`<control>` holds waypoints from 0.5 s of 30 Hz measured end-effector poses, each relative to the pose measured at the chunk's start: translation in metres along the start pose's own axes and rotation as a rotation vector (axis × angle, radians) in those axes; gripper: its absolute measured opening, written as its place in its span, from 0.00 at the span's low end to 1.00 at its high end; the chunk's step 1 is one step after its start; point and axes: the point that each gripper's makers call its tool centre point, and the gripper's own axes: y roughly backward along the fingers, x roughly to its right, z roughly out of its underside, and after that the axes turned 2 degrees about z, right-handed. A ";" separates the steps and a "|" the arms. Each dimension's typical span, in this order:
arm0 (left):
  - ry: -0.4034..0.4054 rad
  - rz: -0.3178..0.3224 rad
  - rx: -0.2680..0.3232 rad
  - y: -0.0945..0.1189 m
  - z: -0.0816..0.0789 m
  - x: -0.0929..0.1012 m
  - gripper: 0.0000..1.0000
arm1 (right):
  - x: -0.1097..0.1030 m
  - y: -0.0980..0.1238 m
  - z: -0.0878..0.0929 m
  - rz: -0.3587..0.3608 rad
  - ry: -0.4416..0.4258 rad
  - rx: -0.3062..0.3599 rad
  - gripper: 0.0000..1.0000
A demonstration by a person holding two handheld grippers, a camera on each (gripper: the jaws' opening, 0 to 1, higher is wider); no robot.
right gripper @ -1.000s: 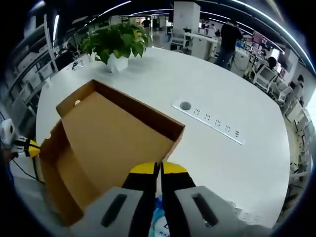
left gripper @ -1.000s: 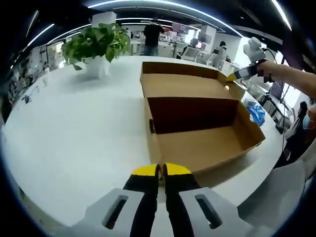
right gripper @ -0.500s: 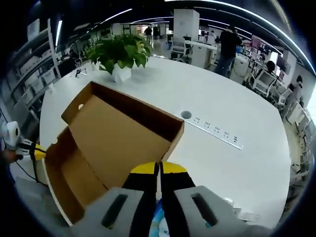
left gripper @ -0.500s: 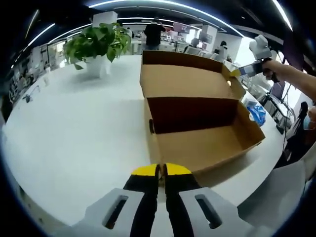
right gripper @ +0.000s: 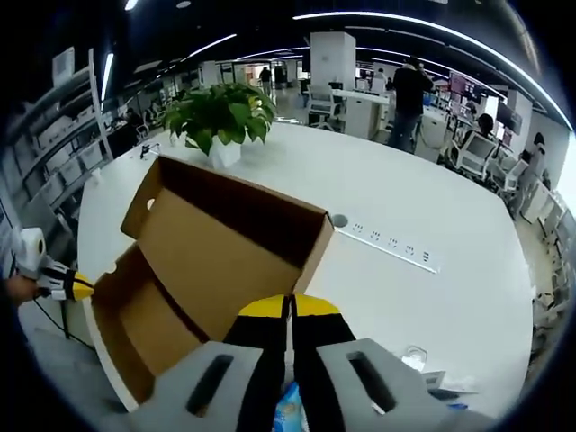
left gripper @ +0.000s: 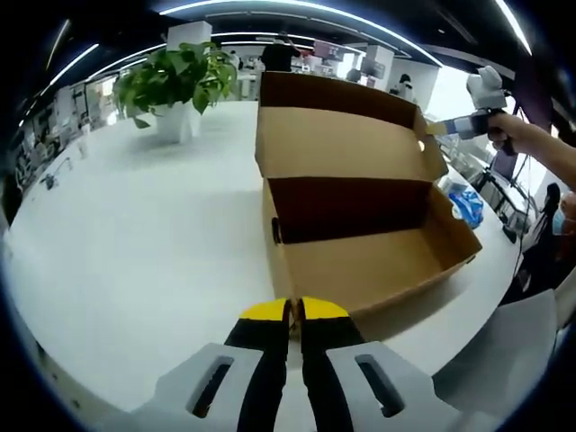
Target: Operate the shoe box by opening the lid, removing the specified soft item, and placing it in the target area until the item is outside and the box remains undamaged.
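An open brown cardboard shoe box (left gripper: 360, 270) lies on the white table (left gripper: 135, 243), its inside bare. Its lid (left gripper: 342, 144) stands tilted up on the far side. My right gripper (left gripper: 438, 129) is at the lid's far right corner, and in its own view my right gripper (right gripper: 290, 306) is shut on the lid's (right gripper: 216, 252) edge. My left gripper (left gripper: 288, 309) is shut, with its tips close to the box's near wall. A soft blue and white item (left gripper: 463, 202) lies on the table to the right of the box, and the same item (right gripper: 292, 409) shows under my right gripper.
A potted green plant (left gripper: 175, 76) stands at the back of the table; the plant (right gripper: 220, 112) lies beyond the lid. A socket strip (right gripper: 387, 245) is set in the tabletop. My left gripper (right gripper: 76, 286) shows at the box's (right gripper: 148, 315) end. People stand at desks behind.
The right gripper has risen, taking the lid's corner with it, so the lid stands steeper than a second ago. The left gripper and the box base have stayed put.
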 end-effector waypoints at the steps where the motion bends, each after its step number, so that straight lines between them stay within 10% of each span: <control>1: 0.000 0.000 0.000 0.000 0.000 0.000 0.00 | 0.000 0.001 0.000 0.000 0.001 0.002 0.00; 15: 0.000 0.005 0.006 0.000 0.000 0.000 0.00 | -0.009 0.021 0.004 0.001 0.000 0.060 0.00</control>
